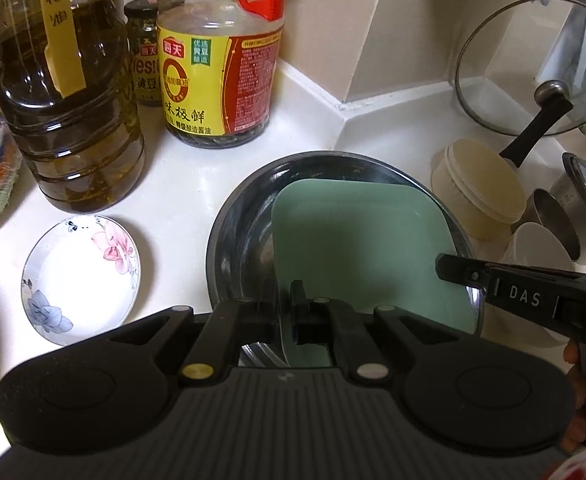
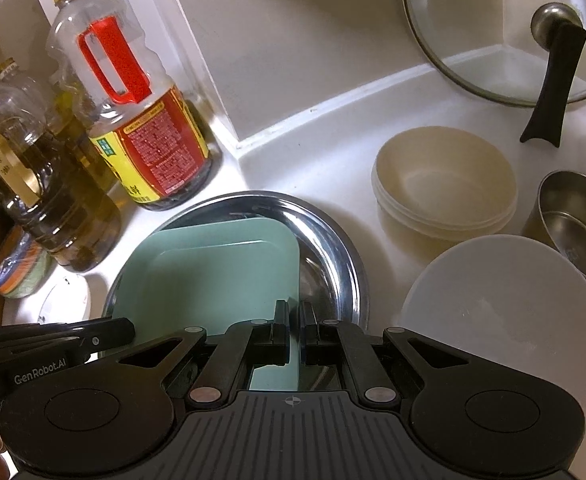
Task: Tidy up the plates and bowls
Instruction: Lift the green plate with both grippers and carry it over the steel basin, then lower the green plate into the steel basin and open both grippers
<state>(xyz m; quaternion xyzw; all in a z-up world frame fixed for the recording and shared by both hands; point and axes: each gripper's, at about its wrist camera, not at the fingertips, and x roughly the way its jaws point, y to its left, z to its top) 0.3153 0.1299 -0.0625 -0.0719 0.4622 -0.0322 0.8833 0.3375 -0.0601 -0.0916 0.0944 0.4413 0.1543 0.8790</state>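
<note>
the white counter [image 1: 197, 168] runs into a corner, and everything sits on it. the biggest dish is a round shiny metal plate [image 2: 333, 232], lying flat in the middle. over it is a square green plate [image 1: 357, 240], tilted, with both tongs on its near edge. the left gripper [image 1: 287, 304] is squeezed tight on the left side of that edge. the right gripper [image 2: 295, 320] is squeezed tight on the right side of it. i cannot tell if the green plate touches the metal plate.

behind, a clear glass lid [image 2: 493, 40] with a black handle leans on the wall. a big oil bottle [image 1: 61, 112] and a soy sauce bottle [image 1: 221, 72] with a red handle stand to the left.

to the right is a wide white bowl [image 2: 501, 312]. beyond it is a stack of cream bowls [image 2: 445, 184]. steel cups [image 2: 573, 224] are set one inside the other at the far right.

a little saucer [image 1: 81, 280] with painted flowers lies left of the metal plate, apart from it.
</note>
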